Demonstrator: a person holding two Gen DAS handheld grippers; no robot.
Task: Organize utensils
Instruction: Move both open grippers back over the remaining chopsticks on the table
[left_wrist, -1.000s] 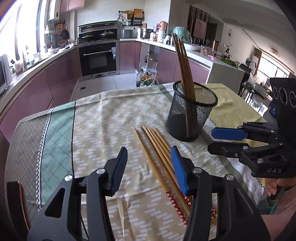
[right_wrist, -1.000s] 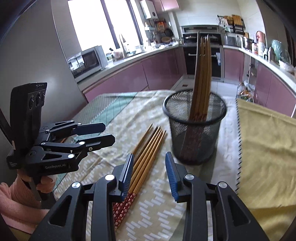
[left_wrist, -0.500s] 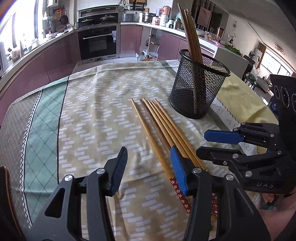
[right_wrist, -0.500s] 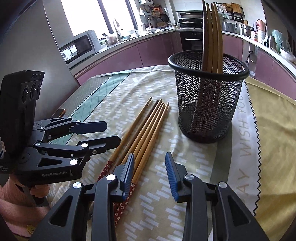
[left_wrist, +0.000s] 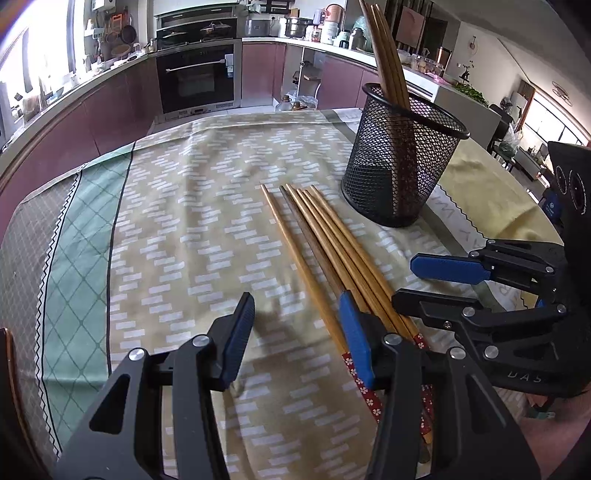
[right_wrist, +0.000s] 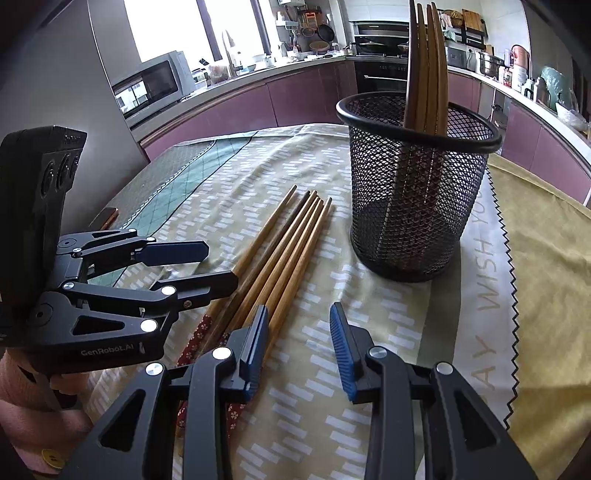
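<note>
five loose chopsticks (left_wrist: 325, 254) are seen lying side by side on the cloth-covered desk (left_wrist: 192, 221), just beside a black mesh holder (left_wrist: 402, 158) in which several more are already stood upright. both grippers are held low over the handle ends of the bundle: the left gripper (left_wrist: 297, 332) is partly open with nothing gripped, its right finger (left_wrist: 354, 339) set over the outermost stick while its other finger hangs above bare cloth; the right gripper (right_wrist: 299, 347) is likewise partly open and empty, its left finger (right_wrist: 255, 350) at the near edge of the bundle. the step in hand is judged to be a pick-up of one or two sticks. it would be done best if a single outer stick were straddled cleanly, fingers lowered to the cloth on either side before being closed, so that neighbours are not dragged or rolled. a grip near the patterned handle end is advised, leaving the length free to be tipped upright and dropped through the holder's rim without the light basket being knocked.
</note>
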